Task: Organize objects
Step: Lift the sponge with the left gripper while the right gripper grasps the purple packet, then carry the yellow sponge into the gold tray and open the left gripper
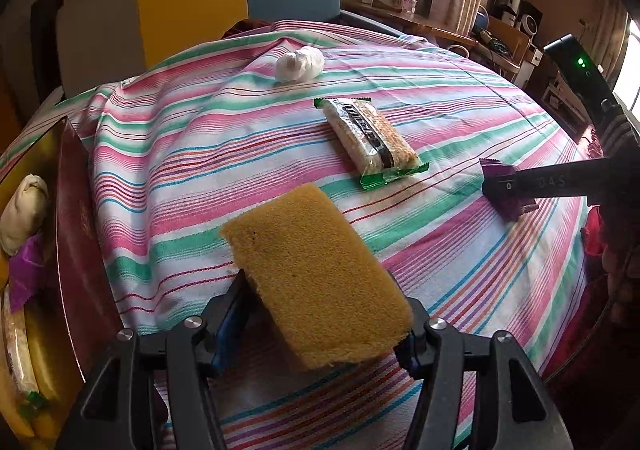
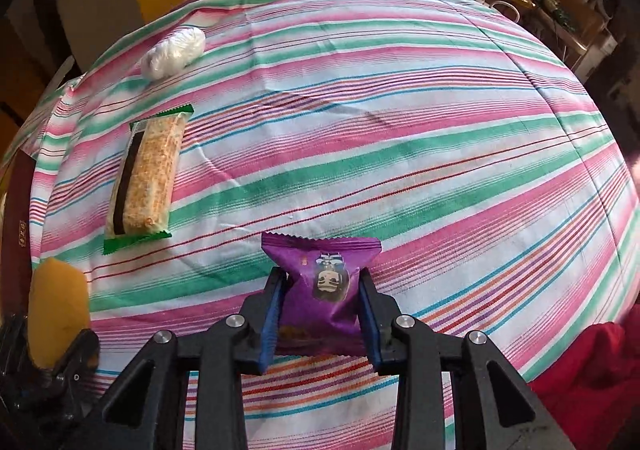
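Covering the table, the striped cloth (image 2: 400, 137) is serving as the sorting ground, with loose things lying spread over it so each can be taken singly. At the cloth's left edge the box (image 1: 76, 234) is sitting with snacks already in it, which suggests it is where the things are being gathered. Nearest that box, the left gripper (image 1: 320, 314) is clamping the sponge (image 1: 316, 282) by its near end and holding it tilted above the cloth, probably so it is ready to go into the box. Toward the middle of the cloth the green bar (image 1: 372, 141) is lying flat and untouched, waiting its turn. Beyond it, near the cloth's far edge, the white wad (image 1: 299, 63) is resting alone. On the near right part of the cloth, the right gripper (image 2: 324, 310) is pinching the purple packet (image 2: 324, 290) from both sides, its pads pressed into the wrapper; the packet appears to be resting on the cloth, so the lift is judged not yet made
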Available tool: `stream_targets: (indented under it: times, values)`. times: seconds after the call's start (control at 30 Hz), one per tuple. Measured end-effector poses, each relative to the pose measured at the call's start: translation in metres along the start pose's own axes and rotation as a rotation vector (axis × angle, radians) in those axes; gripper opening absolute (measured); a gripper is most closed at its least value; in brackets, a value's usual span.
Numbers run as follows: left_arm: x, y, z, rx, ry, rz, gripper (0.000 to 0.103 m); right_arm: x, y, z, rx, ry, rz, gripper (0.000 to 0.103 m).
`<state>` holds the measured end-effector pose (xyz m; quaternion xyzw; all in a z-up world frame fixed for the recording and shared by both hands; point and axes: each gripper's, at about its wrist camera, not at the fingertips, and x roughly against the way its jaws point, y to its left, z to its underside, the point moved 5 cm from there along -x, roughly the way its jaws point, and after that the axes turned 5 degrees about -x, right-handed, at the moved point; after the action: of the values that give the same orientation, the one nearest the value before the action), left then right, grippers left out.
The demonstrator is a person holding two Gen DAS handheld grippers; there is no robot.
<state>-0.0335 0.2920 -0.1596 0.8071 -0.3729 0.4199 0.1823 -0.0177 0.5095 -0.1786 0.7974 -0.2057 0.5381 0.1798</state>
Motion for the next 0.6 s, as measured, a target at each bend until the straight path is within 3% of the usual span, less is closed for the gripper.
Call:
stream_targets:
  times: [0.6]
  values:
    - [0.0017,-0.0008,-0.0004,-0.006,-0.015,-0.008,0.061,-0.0038,0.0045,-0.0025,0.008,-0.009,0.011,0.037]
